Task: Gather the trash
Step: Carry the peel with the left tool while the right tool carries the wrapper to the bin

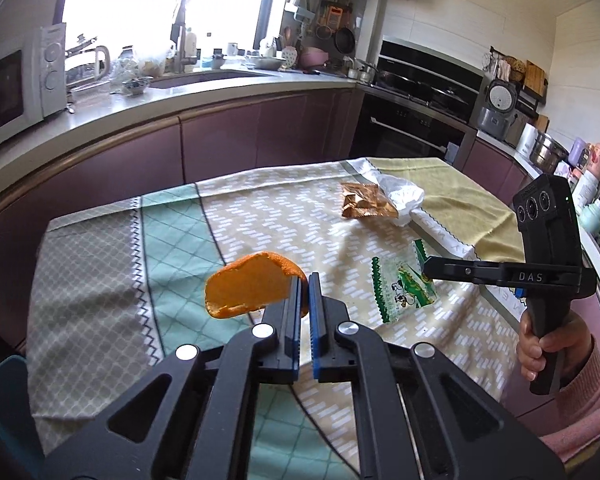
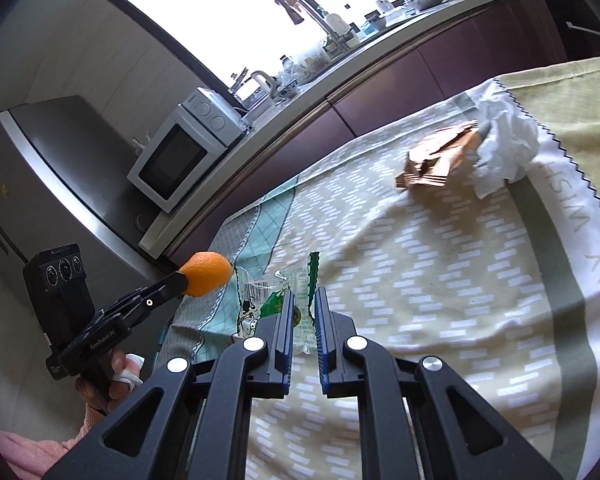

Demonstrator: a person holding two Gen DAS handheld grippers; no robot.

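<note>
L claw [image 1: 305, 280] shut on orange peel [image 1: 248, 286], R claw [image 2: 302, 294] pinching wrapper [image 2: 296, 312]

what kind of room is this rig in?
A home kitchen, most likely: a microwave on the counter, a sink under the window, a rice cooker by the built-in oven. The trash lies on a cloth-covered table.

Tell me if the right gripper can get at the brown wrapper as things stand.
Probably not yet: the right gripper is shut on the green wrapper. The brown wrapper lies uncovered beside the tissue, nothing between.
</note>
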